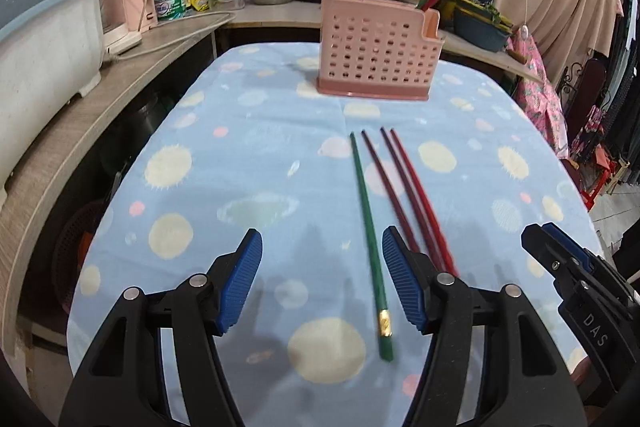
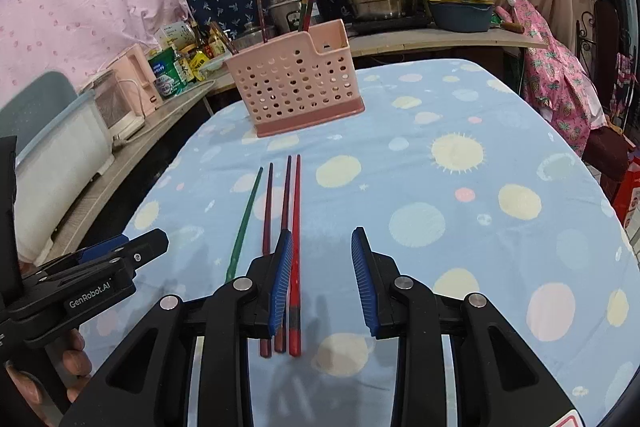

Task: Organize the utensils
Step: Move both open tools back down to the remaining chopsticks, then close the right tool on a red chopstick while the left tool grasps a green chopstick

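Across the whole foreground spreads a table under a pale blue cloth [image 1: 248, 155] printed with cream, pink and white spots, with a cluttered wooden counter [image 1: 132, 67] curving round its left and far sides. Toward the far end of the cloth stands a pink perforated utensil holder [image 1: 376, 55], upright, with several chopsticks already poking out of its top. Nearer, the left gripper [image 1: 322, 281] hovers low over the cloth with its blue-padded fingers spread wide and gripping nothing, and the right gripper [image 2: 320, 281] sits just beside it, likewise released with a clear gap between its pads. Four loose chopsticks lie side by side on the cloth between the grippers and the holder, tips pointing toward the holder. A green chopstick [image 1: 370, 243] with a gold band near its thick end lies leftmost, inside the gap of the left gripper's fingers but untouched by them. Two dark maroon chopsticks [image 2: 268, 223] come next, partly hidden under the right gripper's left finger. A bright red chopstick [image 2: 296, 227] lies rightmost, just inside the right gripper's gap, beside its left pad.
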Tool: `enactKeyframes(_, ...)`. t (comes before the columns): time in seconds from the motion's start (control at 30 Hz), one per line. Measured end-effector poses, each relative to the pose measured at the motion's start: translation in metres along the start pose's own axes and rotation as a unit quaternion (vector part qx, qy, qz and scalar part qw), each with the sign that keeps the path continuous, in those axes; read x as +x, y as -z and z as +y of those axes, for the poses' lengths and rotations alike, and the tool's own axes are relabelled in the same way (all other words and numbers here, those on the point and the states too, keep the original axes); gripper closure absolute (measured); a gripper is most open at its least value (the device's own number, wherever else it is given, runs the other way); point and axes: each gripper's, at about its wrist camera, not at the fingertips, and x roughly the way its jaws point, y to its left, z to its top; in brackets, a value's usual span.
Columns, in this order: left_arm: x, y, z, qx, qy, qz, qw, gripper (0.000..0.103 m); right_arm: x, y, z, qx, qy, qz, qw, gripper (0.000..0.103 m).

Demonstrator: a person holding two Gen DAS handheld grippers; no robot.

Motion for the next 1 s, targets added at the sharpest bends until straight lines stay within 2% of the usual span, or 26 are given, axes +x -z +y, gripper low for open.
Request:
enactKeyframes(0.37,0.007,0.032,-0.002,-0.003,-0.004,0.015,0.9999,0.044,0.015,0.037,0.009,-0.024,0.005,0.043,0.999,0.073)
enactKeyframes(0.5,0.008,0.035,-0.003,-0.003,-0.001,0.016,0.9999,0.044,0.020,0.043,0.012,-0.028,0.003,0.051,0.998,0.075)
enactKeyframes(0.7,0.011,0.041,-0.006,-0.003,0.006,0.024,0.9997,0.044,0.027,0.047,0.015,-0.033,0.007,0.061,0.998,0.084)
enactKeyframes(1.0,0.013,0.045,-0.011,-0.003,0.012,0.029,0.9995,0.044,0.031,0.051,0.020,-0.042,0.004,0.064,0.997,0.086)
